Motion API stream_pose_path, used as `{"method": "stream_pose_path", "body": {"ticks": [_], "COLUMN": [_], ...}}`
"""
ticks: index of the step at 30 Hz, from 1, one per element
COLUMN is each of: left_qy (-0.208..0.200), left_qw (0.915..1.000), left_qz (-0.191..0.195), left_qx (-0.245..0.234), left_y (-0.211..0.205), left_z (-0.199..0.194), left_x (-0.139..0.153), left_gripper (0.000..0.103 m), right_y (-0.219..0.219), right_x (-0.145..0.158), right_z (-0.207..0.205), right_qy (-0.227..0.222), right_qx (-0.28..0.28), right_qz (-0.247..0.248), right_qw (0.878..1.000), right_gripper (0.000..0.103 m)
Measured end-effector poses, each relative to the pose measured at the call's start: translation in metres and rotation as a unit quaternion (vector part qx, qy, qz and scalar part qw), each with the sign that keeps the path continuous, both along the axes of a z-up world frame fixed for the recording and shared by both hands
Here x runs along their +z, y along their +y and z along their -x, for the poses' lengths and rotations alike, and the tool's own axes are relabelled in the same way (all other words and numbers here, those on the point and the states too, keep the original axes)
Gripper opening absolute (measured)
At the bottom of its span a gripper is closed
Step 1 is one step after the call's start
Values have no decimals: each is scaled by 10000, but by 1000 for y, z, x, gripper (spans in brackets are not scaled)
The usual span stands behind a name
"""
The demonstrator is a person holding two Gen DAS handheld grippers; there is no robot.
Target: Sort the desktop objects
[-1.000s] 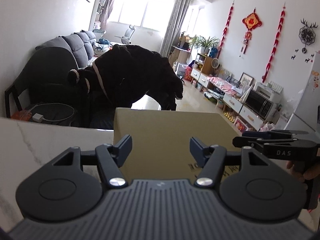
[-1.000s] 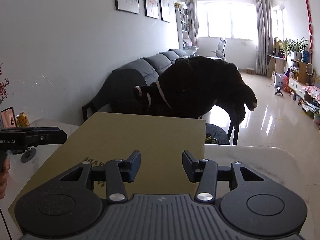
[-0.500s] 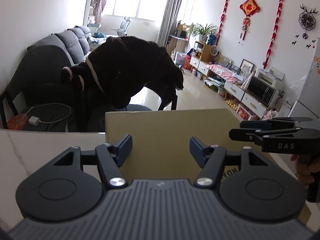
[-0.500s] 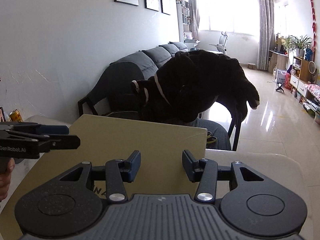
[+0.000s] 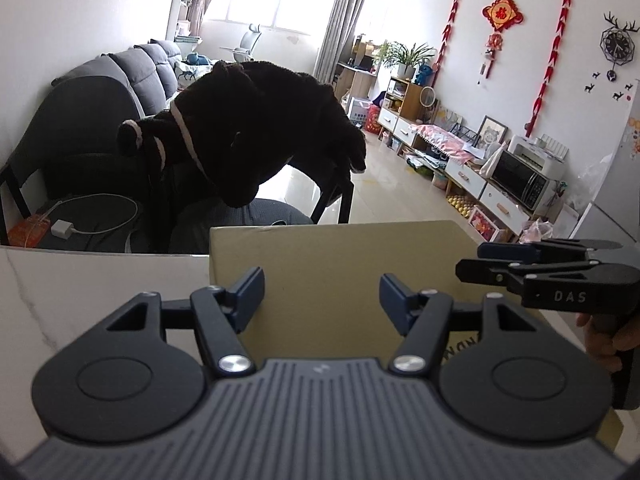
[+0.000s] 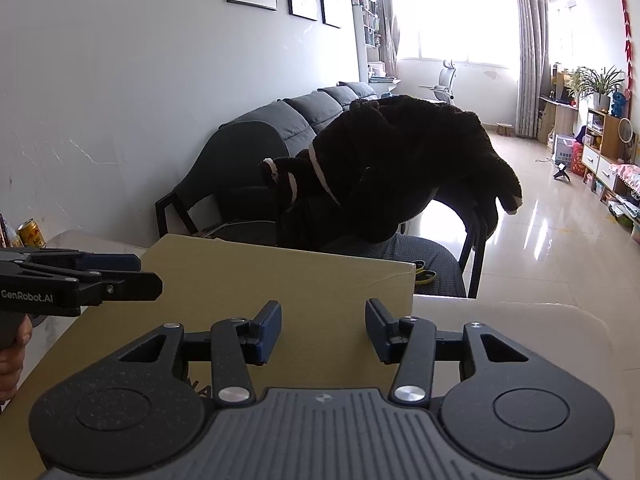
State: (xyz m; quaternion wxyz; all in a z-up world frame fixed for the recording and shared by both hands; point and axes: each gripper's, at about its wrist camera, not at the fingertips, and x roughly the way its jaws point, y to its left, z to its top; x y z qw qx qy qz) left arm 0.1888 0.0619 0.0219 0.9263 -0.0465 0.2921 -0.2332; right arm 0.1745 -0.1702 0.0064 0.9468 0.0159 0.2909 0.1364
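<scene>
The cardboard box (image 5: pixel 340 264) lies flat on the white marble table (image 5: pixel 80 288), directly ahead of and below both tongs, filling the centre of each wrist view. In the left wrist view its flat top runs from the lower centre toward the right edge of the frame, its far edge level across the middle, and its near left corner sits just left of the left gripper (image 5: pixel 322 292). In the right wrist view the box (image 6: pixel 280 280) spreads from the lower left to a far corner at centre right, so its long side seems to run across both tongs rather than away from them.

The left gripper's jaws stand partly apart with nothing between them, only box top behind the gap. The right gripper (image 6: pixel 323 330) is opening slightly, also with nothing held. Each appears in the other's view, hovering over the box from the frame edge: the right gripper (image 5: pixel 536 268) at centre right, the left gripper (image 6: pixel 80 276) at centre left. Neither looks clearly nearer; both hang over the box, whether touching it I cannot tell.

Compared with a second ago, the box's far edge sits lower in the left view and the dark garment (image 5: pixel 248 128) on the chair shows more fully, while the other gripper reaches further into each frame.
</scene>
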Motion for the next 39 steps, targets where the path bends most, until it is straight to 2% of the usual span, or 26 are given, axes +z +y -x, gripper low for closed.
{"method": "stream_pose_path", "body": {"ticks": [19,21,22,23,27,29,30,34,39], "left_qy": [-32,-32,-29,-20,-54,-87,-115,-203,-217], "left_qw": [10000,10000,10000,9999,9999,9998,9997,9990,9981], "left_qz": [12,-9,-20,-28,-26,-27,-55,-255,-381], "left_qx": [-8,35,69,100,162,191,203,292,437], "left_y": [0,0,1,2,5,6,5,3,4], "left_z": [-3,-1,-1,0,7,12,16,31,51], "left_x": [-5,-4,-3,-2,2,6,8,16,22], "left_gripper": [65,69,76,79,80,84,89,99,103], "right_y": [2,4,5,6,10,14,15,19,23], "right_x": [-4,-3,-3,-2,2,6,8,17,23], "right_z": [-1,-1,0,1,11,17,20,32,52], "right_qy": [-27,-32,-35,-40,-116,-203,-238,-276,-324], "right_qx": [45,27,19,22,60,69,66,33,-49], "right_qz": [22,67,89,95,174,287,323,297,343], "right_qw": [10000,10000,10000,9999,9998,9994,9992,9992,9989], "right_gripper": [55,55,56,60,65,67,69,80,92]}}
